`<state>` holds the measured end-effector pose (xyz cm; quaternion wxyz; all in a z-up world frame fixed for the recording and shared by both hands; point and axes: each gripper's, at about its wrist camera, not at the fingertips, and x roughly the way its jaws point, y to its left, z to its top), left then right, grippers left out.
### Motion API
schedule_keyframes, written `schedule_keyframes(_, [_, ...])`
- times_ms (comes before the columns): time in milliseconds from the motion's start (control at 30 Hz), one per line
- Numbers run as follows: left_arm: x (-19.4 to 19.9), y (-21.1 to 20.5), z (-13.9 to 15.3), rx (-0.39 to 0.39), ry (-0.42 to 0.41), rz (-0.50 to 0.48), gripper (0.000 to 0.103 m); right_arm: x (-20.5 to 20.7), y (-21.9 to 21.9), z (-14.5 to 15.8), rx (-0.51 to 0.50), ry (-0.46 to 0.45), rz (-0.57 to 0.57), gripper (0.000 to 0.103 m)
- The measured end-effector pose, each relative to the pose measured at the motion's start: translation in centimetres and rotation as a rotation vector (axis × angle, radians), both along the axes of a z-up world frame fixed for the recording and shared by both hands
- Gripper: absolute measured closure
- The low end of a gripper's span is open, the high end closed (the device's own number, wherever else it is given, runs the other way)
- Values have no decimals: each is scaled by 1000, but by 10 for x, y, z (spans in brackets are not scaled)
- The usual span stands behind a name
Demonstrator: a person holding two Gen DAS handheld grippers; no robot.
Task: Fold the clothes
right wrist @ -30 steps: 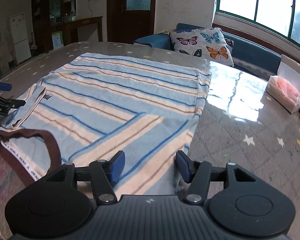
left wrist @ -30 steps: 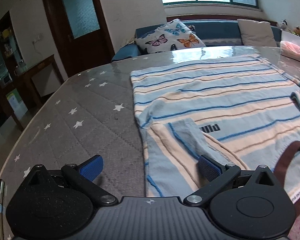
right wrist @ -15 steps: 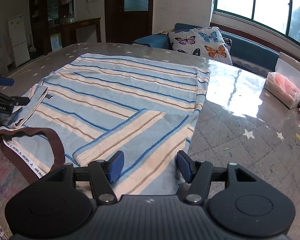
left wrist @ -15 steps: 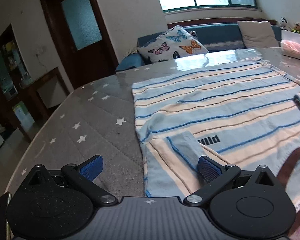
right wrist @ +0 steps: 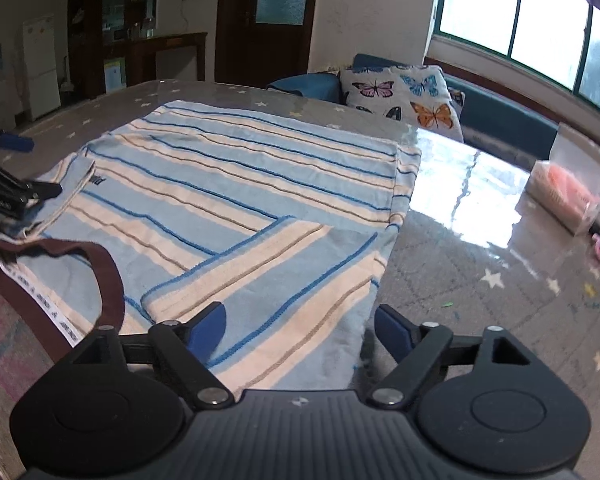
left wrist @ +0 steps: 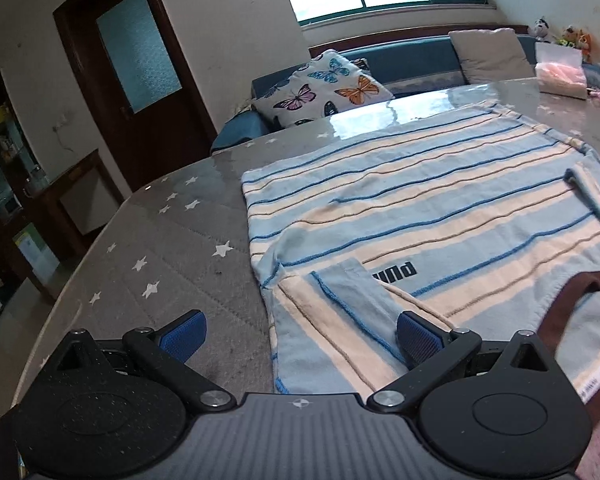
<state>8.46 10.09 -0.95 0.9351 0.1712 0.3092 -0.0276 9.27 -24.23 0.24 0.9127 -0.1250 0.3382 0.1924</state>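
Right now you are holding the left gripper at the bottom of its frame, jaws spread wide and gripping nothing, straddling the folded-in sleeve at the shirt's near left corner, probably so you can pinch that shoulder edge next. You are keeping the right gripper likewise open and empty, low in its frame over the other tucked sleeve and the shirt's side edge, which suits a matched two-handed lift. Beyond them the striped shirt is lying flat across the middle of the star-printed table, pale blue and cream bands with thin blue lines, brown collar toward you, hem reaching toward the butterfly cushion in the upper frame.
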Motion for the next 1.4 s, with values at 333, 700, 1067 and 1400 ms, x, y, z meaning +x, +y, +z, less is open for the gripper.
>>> schedule_keyframes(333, [-64, 6, 14, 4, 17, -177, 0, -22, -7, 3, -35, -3, 62, 16])
schedule_keyframes(700, [-85, 15, 13, 8, 31, -187, 2, -40, -37, 13, -4, -39, -72, 12])
schedule_keyframes(1067, [-91, 7, 11, 24, 38, -300, 19, -53, -42, 17, -79, -41, -26, 9])
schedule_keyframes(1400, [-81, 3, -2, 92, 106, -424, 42, -70, 1, 22, -158, -29, 269, 24])
